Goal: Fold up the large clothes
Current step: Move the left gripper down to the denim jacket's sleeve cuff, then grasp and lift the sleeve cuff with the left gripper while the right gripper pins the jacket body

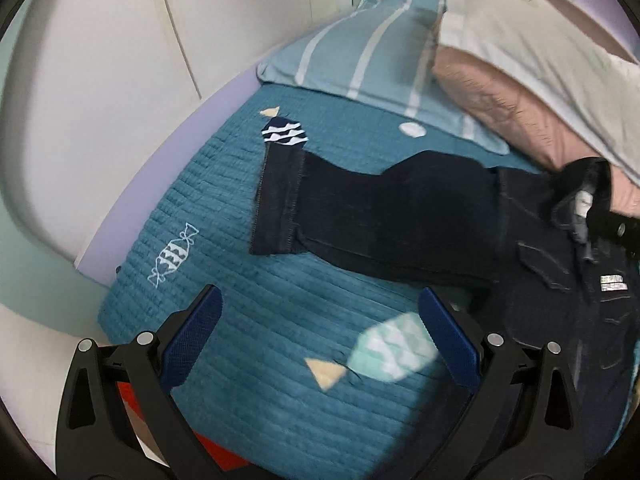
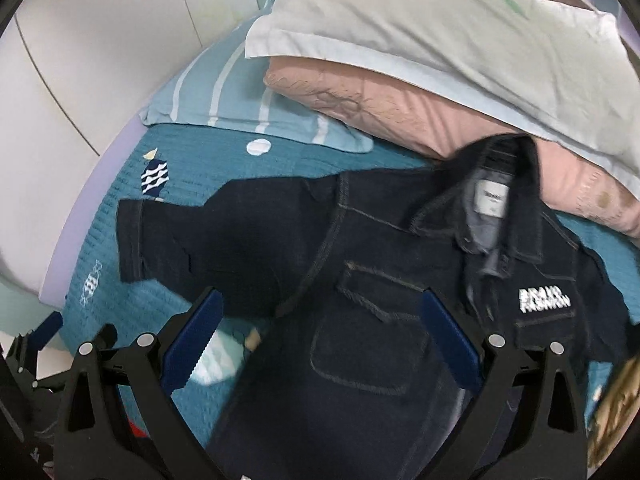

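Matt dark denim jacket (image 2: 360, 264), ribbed quilted cloth bedspread (image 1: 256, 280), smooth cotton pillow (image 2: 440, 20)

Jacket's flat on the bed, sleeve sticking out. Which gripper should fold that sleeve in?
Left. The left gripper hangs open over the quilt just below the spread sleeve; the right gripper, also open, sits over the jacket chest pocket.

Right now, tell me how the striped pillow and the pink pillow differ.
The striped pillow is light blue with white stripes; the pink pillow is plain. The striped pillow has nothing on top; the pink pillow carries a white pillow. The dark denim jacket collar reaches the pink pillow, not the striped one. Both rest on the teal bedspread.
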Action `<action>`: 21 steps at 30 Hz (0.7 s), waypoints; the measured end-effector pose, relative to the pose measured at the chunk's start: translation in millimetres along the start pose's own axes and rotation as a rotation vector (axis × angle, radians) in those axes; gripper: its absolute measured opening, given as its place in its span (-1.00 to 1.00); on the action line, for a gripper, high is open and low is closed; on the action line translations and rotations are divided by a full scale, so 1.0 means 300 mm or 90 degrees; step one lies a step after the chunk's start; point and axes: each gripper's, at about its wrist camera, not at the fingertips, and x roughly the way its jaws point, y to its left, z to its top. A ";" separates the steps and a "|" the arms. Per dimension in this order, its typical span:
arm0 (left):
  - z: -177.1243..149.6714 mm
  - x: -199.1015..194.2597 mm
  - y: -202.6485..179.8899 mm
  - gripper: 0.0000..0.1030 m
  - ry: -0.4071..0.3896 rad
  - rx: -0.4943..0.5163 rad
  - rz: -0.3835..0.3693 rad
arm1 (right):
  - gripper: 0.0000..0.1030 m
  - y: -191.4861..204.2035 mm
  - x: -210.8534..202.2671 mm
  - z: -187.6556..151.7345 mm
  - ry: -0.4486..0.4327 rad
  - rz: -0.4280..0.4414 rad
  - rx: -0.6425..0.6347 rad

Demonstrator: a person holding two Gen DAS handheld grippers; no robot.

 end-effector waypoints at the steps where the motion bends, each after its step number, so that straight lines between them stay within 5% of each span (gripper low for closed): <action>1: 0.009 0.029 0.012 0.91 0.004 0.000 -0.007 | 0.68 -0.005 0.027 0.012 0.006 0.006 0.005; 3: 0.027 0.071 0.033 0.91 0.008 0.000 -0.022 | 0.33 -0.011 0.085 0.037 0.030 0.033 0.015; 5: 0.041 0.106 0.054 0.91 0.011 -0.002 -0.027 | -0.33 -0.015 0.140 0.056 0.052 0.060 0.021; 8: 0.066 0.151 0.087 0.91 0.013 -0.015 -0.021 | -0.78 -0.030 0.240 0.074 0.089 0.091 0.042; 10: 0.084 0.178 0.116 0.91 0.016 -0.025 -0.023 | -0.94 -0.035 0.305 0.075 0.121 0.113 0.056; 21: 0.153 0.329 0.266 0.91 0.073 -0.132 -0.067 | -0.99 -0.013 0.605 0.020 0.234 0.134 0.078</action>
